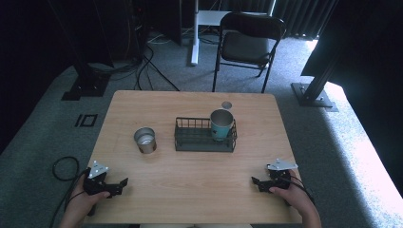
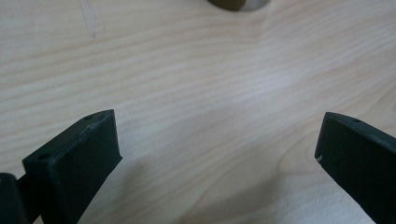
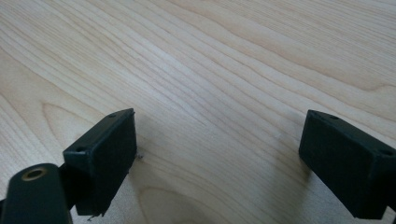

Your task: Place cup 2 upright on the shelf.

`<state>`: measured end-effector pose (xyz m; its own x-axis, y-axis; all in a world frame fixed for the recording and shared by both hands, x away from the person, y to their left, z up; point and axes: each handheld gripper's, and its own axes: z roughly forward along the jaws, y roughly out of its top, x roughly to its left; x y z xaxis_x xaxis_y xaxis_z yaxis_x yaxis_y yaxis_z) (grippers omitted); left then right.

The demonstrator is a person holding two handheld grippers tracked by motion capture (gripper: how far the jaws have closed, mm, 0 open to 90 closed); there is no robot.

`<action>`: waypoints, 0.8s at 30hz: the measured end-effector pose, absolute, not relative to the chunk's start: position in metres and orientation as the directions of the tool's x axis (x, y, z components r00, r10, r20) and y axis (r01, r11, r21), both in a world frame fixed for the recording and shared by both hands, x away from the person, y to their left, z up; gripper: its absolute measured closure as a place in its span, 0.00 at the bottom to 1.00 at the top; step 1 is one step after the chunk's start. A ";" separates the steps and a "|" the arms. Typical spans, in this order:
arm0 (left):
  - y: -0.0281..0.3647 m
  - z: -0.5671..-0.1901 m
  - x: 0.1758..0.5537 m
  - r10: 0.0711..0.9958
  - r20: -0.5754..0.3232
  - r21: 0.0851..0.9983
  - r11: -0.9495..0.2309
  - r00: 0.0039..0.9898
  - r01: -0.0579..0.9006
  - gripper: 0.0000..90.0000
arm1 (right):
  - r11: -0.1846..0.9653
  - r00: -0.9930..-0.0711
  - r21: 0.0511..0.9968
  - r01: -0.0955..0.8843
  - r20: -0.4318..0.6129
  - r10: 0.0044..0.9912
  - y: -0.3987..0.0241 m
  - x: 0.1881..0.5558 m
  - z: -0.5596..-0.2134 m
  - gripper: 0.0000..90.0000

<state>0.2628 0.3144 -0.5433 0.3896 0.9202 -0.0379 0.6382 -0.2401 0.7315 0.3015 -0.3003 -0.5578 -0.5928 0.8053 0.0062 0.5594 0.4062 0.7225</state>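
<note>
Cup (image 1: 145,140) stands left of the basket (image 1: 205,141). Left gripper (image 1: 114,187) and right gripper (image 1: 259,183) are wide open, holding nothing. Reach slowly, grab the cup's side.

— What sort of place is shown?

— A lab or recording studio is suggested, not a home. A bare wooden table (image 1: 190,185) is set on grey carpet (image 1: 38,142), and the space behind it is closed off by dark curtains (image 1: 304,14).

— What else supports that?

— Black metal stands (image 1: 316,83) are bolted onto floor plates at both sides, loose cables (image 1: 142,66) are trailed across the carpet, and a single folding chair (image 1: 247,45) is placed behind the table.
</note>
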 end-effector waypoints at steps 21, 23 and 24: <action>0.296 -0.524 0.290 0.914 -0.050 0.814 -0.196 0.403 0.547 0.01 | 0.406 -0.593 0.723 0.559 0.006 0.805 -0.300 0.302 -0.558 0.12; 0.294 -0.522 0.292 0.912 -0.051 0.827 -0.191 0.408 0.529 0.01 | 0.406 -0.593 0.723 0.559 0.006 0.805 -0.300 0.302 -0.558 0.12; 0.293 -0.521 0.293 0.911 -0.050 0.831 -0.190 0.410 0.522 0.01 | 0.406 -0.593 0.723 0.559 0.006 0.805 -0.300 0.302 -0.558 0.12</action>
